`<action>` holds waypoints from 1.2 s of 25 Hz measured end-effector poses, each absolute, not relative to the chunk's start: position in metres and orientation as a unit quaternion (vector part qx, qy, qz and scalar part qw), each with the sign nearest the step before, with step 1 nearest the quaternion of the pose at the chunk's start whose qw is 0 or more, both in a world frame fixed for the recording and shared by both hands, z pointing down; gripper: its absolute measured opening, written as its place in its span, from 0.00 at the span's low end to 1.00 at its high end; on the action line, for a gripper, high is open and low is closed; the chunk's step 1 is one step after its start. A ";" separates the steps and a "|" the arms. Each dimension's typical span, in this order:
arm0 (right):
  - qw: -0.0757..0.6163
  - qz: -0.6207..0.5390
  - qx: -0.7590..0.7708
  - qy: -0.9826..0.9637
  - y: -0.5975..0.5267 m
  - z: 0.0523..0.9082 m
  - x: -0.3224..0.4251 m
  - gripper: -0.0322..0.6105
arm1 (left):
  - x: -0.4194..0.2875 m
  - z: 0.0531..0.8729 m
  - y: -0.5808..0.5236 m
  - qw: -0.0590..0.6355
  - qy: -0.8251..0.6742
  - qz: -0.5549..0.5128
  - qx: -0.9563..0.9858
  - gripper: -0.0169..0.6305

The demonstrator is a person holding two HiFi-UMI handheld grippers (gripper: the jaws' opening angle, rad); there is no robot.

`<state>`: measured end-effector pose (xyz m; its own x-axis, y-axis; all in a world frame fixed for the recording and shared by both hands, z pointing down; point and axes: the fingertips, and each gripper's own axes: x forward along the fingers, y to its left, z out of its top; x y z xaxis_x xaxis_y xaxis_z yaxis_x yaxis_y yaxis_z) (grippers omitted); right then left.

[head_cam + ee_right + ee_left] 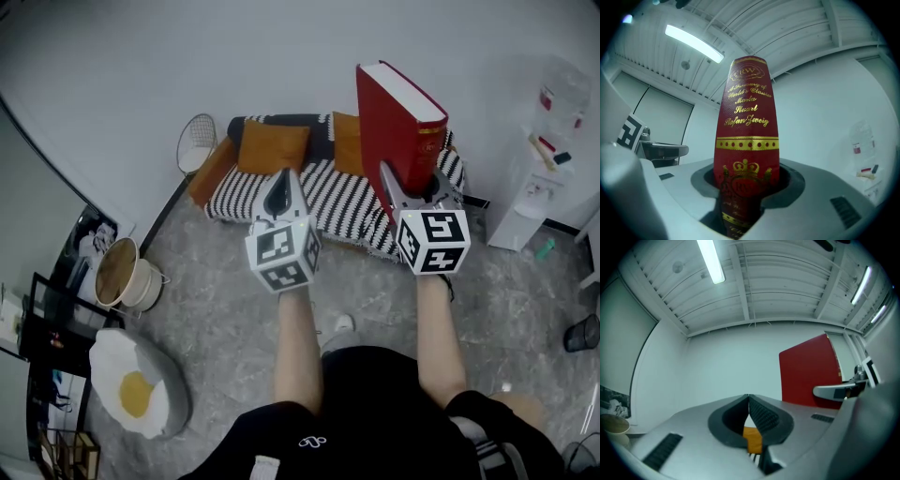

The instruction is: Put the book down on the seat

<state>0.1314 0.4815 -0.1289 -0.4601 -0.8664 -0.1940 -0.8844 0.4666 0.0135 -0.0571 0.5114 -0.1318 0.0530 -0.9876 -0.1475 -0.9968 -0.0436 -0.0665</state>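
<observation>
Holding thick red book (394,122) upright in air in right gripper (413,190), jaws clamped across spine's lower end; striped sofa seat (246,192) ahead. Empty left gripper (284,190): jaws together. I judge book heavy, stiff, top-heavy; grip nearer middle safer.

The head view looks from above the person, forward and steeply down, onto the floor (216,309) and the sofa (239,197) against the wall (187,56). The left gripper (284,178) and right gripper (417,180) are nearer to it than the sofa. The left gripper view sits low, right behind its own jaws (they fill the lower picture). It faces along them, tilted a little up at the wall and ceiling (787,287). The right gripper view is set likewise, with the book (747,117) very near at centre. All three views share the book. Each gripper view catches the other gripper at one side edge. The sofa's orange cushion (274,145) shows in the head view and low in the left gripper view.
</observation>
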 end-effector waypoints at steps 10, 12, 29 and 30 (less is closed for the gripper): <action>0.070 0.060 -0.510 0.855 0.414 -0.119 0.111 0.38 | -0.072 -0.124 0.441 0.073 0.683 0.038 -0.726 0.05; 0.068 0.055 -0.514 0.853 0.387 -0.110 0.109 0.38 | -0.074 -0.116 0.414 0.071 0.680 0.034 -0.729 0.05; 0.031 -0.060 -0.520 0.851 0.114 -0.030 0.015 0.38 | -0.151 -0.046 0.130 -0.006 0.661 -0.035 -0.749 0.05; 0.025 -0.066 -0.519 0.852 0.097 -0.023 0.006 0.38 | -0.155 -0.039 0.113 -0.014 0.660 -0.041 -0.750 0.05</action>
